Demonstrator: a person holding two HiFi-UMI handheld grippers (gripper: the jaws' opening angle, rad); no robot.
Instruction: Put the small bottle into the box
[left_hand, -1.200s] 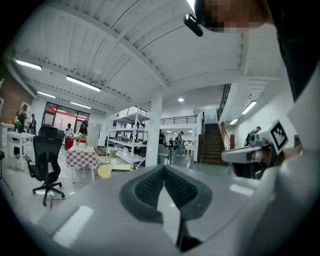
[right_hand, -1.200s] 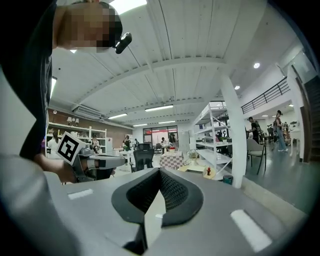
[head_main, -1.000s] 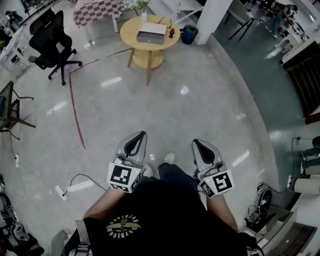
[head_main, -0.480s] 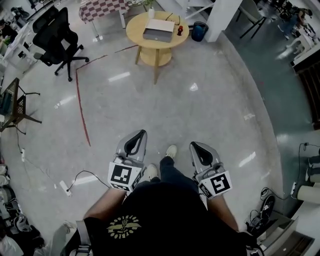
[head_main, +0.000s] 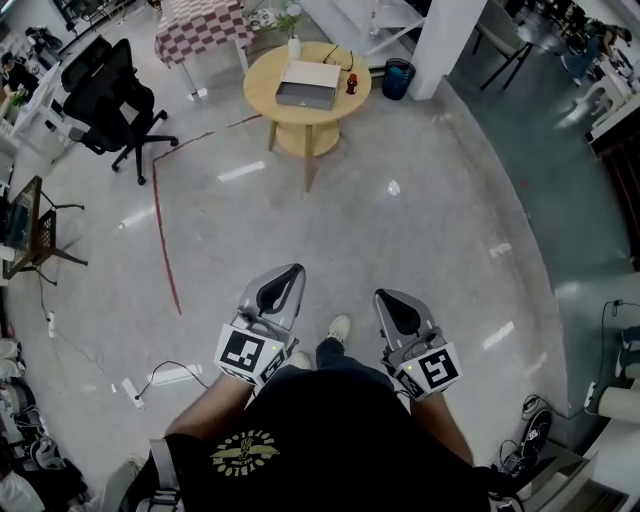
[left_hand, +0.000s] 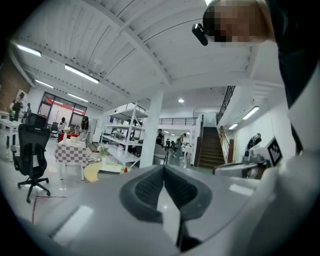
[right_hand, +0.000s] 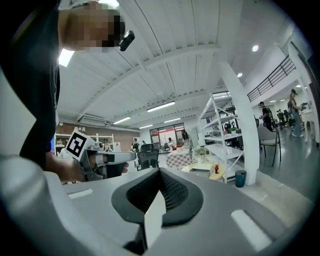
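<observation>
Since 1 second ago we've walked on a bit across the shiny floor, both grippers carried out in front of us. Left gripper and right gripper each have their 2 jaws pressed together, nothing between them. Small bottle (tiny, red, darker top, too small to tell more) stands upright on the round wooden table well ahead of us, just beside the flat pale box, on its right.

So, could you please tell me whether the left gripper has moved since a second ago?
Yes: the left gripper has advanced toward the round table, further along the red floor line.
</observation>
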